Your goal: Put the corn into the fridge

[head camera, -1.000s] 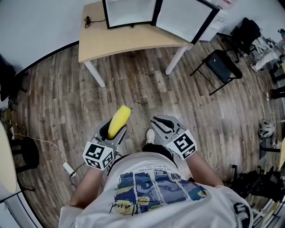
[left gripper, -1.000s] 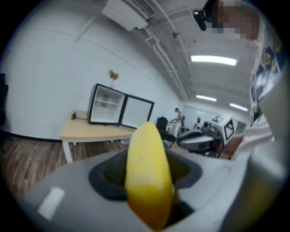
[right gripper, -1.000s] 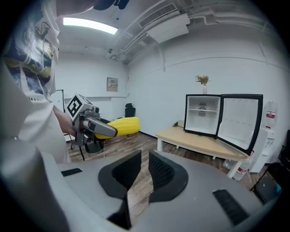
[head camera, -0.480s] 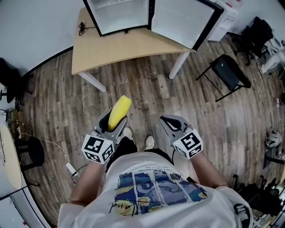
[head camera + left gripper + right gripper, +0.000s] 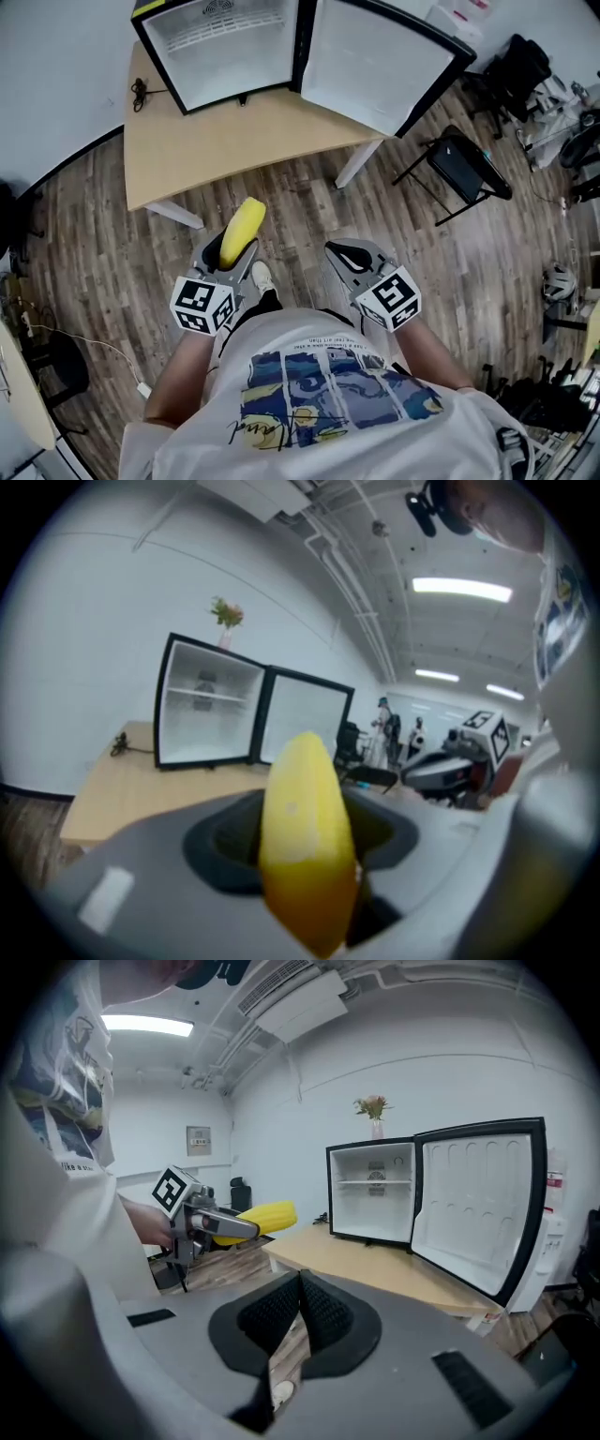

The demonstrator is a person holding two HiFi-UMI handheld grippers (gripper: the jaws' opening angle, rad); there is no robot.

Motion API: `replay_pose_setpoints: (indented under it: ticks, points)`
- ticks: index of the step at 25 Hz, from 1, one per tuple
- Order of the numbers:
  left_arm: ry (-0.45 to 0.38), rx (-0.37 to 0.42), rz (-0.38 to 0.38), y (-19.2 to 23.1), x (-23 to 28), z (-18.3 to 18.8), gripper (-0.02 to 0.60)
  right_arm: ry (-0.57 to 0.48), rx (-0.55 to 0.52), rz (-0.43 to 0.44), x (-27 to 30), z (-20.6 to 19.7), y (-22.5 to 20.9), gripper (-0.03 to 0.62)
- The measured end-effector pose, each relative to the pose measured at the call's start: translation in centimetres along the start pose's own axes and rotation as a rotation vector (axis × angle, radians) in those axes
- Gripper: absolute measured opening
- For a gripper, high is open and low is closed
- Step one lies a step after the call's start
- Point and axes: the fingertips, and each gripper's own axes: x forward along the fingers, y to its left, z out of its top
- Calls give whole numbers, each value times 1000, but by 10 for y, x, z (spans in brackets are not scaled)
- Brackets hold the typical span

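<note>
Fridge (image 5: 225,47) drew nearer, door (image 5: 375,66) open; left claw (image 5: 228,253) grips corn (image 5: 242,228).

The fridge (image 5: 225,56) and its open door (image 5: 375,66) are cut off by the head view's top edge, so their upper parts go unseen. The corn (image 5: 241,230) has its lower end hidden between the jaws of the left gripper (image 5: 229,253). In the left gripper view it is blurred, and no kernels can be made out. The table (image 5: 225,141) has part of its far edge hidden behind the fridge.

The corn (image 5: 241,232) is yellow, the fridge (image 5: 220,47) white framed black, the table (image 5: 234,141) tan, the floor (image 5: 84,234) streaky grey-brown.
</note>
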Motion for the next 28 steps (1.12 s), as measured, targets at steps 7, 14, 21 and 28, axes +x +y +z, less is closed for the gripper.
replay_pose_setpoints:
  ticks: [7,14,21,28]
  points:
    - [5,55,1,93,65,38,244,5,1,-41,72,46,-47,12]
    - [31,36,101,176,134,55,244,14,-14,50,124,77,-79,12]
    - [53,-12,252,252,221,76,244,29,-44,156,163,95,-160,12]
    - [83,-26,379,315,310,90,244,37,-80,237,183,112,-238,12]
